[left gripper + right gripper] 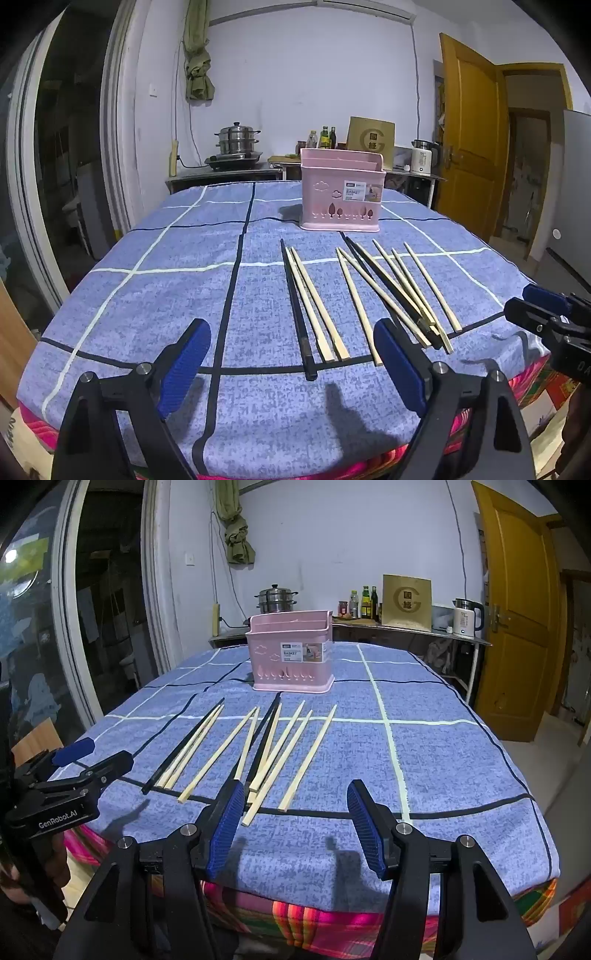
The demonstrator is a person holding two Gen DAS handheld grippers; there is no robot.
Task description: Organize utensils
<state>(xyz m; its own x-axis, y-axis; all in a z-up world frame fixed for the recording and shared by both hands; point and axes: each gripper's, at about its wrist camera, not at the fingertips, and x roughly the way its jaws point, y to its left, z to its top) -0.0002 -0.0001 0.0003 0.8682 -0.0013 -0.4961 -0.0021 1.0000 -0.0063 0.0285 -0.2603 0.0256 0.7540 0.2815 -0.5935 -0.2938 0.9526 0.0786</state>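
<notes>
Several pale wooden chopsticks (384, 291) and two black chopsticks (297, 314) lie loose on the blue checked tablecloth (166, 295), pointing toward a pink utensil basket (341, 192) at the far middle. The chopsticks (273, 749) and the basket (291, 655) also show in the right wrist view. My left gripper (291, 363) is open and empty, just short of the near ends of the left chopsticks. My right gripper (295, 825) is open and empty near the ends of the right chopsticks. Each gripper shows in the other's view, the right gripper (532, 306) and the left gripper (92, 755).
The tablecloth's (443, 760) front edge hangs right below both grippers. Behind the table stand a counter with a steel steamer pot (236, 142), bottles (323, 138), a cardboard box (371, 138) and a white kettle (423, 157). A yellow door (469, 129) is at the right.
</notes>
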